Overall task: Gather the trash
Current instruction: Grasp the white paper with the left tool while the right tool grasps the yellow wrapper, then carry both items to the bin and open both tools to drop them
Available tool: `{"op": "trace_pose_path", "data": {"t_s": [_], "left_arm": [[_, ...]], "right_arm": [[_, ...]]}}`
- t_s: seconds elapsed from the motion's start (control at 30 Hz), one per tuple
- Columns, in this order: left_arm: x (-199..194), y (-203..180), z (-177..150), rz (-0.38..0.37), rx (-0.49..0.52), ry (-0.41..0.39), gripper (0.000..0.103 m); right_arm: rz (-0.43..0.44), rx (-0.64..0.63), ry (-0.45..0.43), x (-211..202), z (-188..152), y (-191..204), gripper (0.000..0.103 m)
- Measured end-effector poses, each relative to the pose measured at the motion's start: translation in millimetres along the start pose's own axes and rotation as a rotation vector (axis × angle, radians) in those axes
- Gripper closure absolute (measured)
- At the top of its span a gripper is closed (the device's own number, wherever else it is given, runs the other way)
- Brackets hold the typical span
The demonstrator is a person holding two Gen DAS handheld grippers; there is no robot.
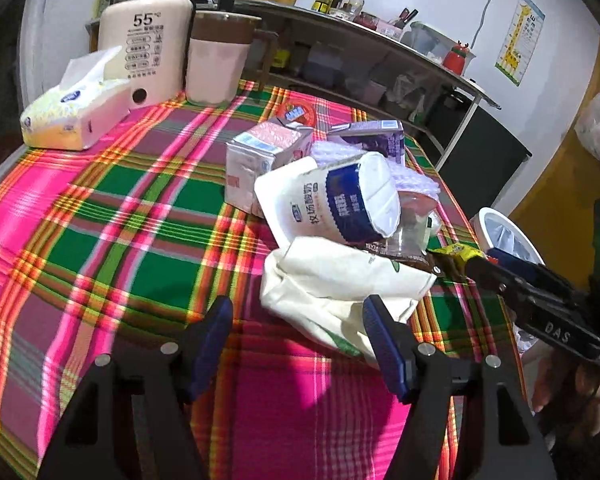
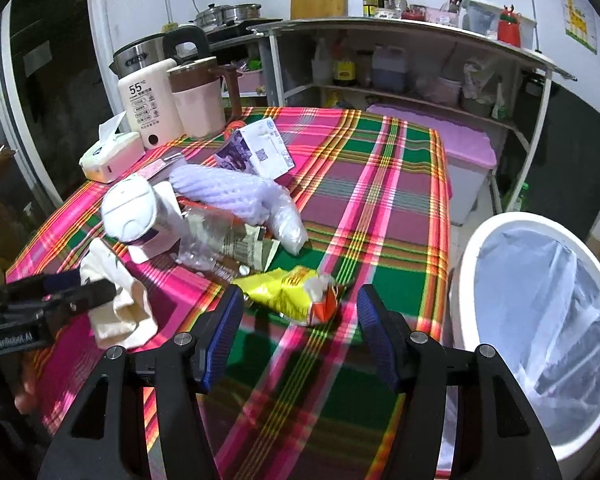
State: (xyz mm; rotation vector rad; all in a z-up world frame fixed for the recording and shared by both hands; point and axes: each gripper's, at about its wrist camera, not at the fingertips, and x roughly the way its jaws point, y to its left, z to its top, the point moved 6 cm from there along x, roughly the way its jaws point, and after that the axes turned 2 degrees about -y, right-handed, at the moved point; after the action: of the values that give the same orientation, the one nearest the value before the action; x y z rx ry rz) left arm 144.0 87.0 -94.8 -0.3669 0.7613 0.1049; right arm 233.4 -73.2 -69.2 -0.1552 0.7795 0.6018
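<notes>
A table is covered with a bright checked cloth (image 2: pixel 380 184). Trash is piled on it. The left gripper (image 1: pixel 298 336) is held wide apart, just by a crumpled white bag (image 1: pixel 340 284). The right gripper (image 2: pixel 300 320) is spread apart too, around a yellow wrapper (image 2: pixel 290 292). A white bin (image 2: pixel 540 312) is seen beside the table.

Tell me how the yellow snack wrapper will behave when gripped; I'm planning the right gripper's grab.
The yellow snack wrapper lies crumpled and torn open, so it is probably light and floppy and would crush flat. Its glossy film may slip on the tablecloth if the open right gripper pushes it.
</notes>
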Motion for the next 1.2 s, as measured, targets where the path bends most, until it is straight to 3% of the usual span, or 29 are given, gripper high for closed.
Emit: {"op": "trace_pose_path", "data": {"t_s": [0.1,0.3,0.57,0.6,0.93,1.07,1.13,1.17,1.2], "left_arm": [[1,-1,1,-0.013,0.002,-0.007,0.034],[3,-6,3,-0.051,0.011,-0.009,0.050],[3,-3,6,-0.046,0.003,-0.014,0.059],[3,-3,6,-0.047,0.001,-0.014,0.061],[-7,-2,0,-0.056,0.000,-0.021,0.073],[-13,-2,-1,-0.062,0.005,-0.026,0.076],[-15,-2,-2,-0.064,0.005,-0.028,0.076],[-16,-2,-2,-0.063,0.006,-0.030,0.076],[-17,-1,-2,-0.063,0.007,-0.031,0.077]], "right_arm": [[0.016,0.011,0.015,8,2,0,0.043],[0.028,0.012,0.050,19,2,1,0.044],[0.045,0.015,0.048,19,2,5,0.076],[0.045,0.015,0.045,18,2,6,0.094],[0.064,0.034,0.024,7,0,8,0.101],[0.032,0.044,-0.013,-1,4,1,0.100],[0.027,0.032,-0.022,-3,8,-1,0.083],[0.025,0.014,-0.024,-3,11,-1,0.058],[0.032,-0.008,-0.023,-2,14,0,0.043]]}}
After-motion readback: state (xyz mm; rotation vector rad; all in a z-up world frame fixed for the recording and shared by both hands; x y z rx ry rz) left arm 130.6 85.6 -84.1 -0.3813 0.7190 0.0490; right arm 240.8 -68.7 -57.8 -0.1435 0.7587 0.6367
